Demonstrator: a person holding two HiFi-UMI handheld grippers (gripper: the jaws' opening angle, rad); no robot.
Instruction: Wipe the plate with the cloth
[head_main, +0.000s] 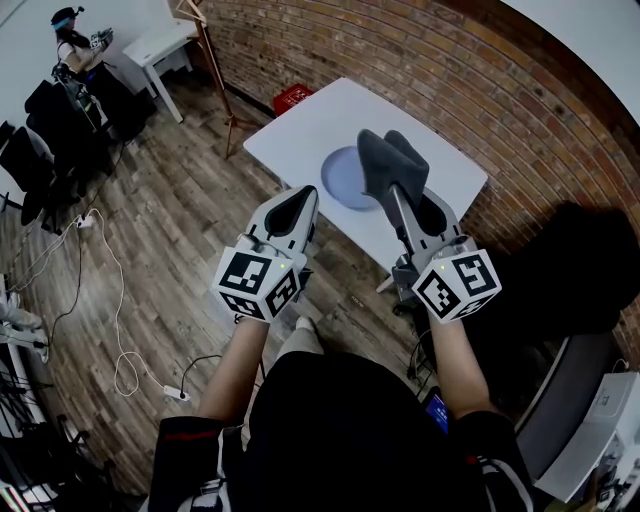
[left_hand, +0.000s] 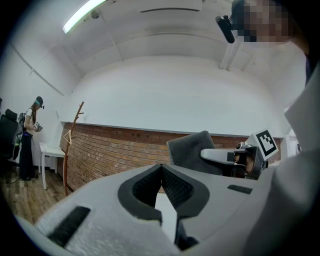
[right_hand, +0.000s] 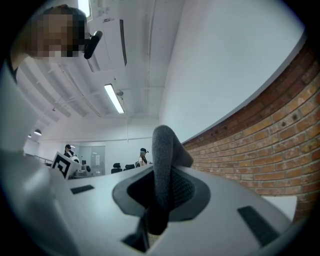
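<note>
Head view, from the left: at ten o'clock in the picture a person (head_main: 75, 45) stands by a small white table (head_main: 160, 45), with a wooden coat stand (head_main: 205, 40) and a red crate (head_main: 292, 98) toward eleven o'clock on the wooden floor (head_main: 170, 230)

The left gripper (head_main: 300, 197) points toward twelve o'clock over the near edge of the white table (head_main: 300, 125). In the left gripper view its jaws (left_hand: 161, 168) are closed tip to tip with nothing between them

The pale blue plate (head_main: 343, 178) lies on the white table at one o'clock from the left gripper's tip. The grey cloth (head_main: 388, 160) covers the plate's rim at three o'clock; whether cloth and plate touch cannot be told. In the left gripper view the cloth (left_hand: 187, 149) shows at two o'clock

The right gripper (head_main: 396, 188) is clamped on the cloth's lower end. In the right gripper view the cloth (right_hand: 162, 150) stands upright, pinched between the jaws (right_hand: 160, 187) and folding over at twelve o'clock

The brick wall (head_main: 480, 90) runs behind the white table from twelve to three o'clock
</note>
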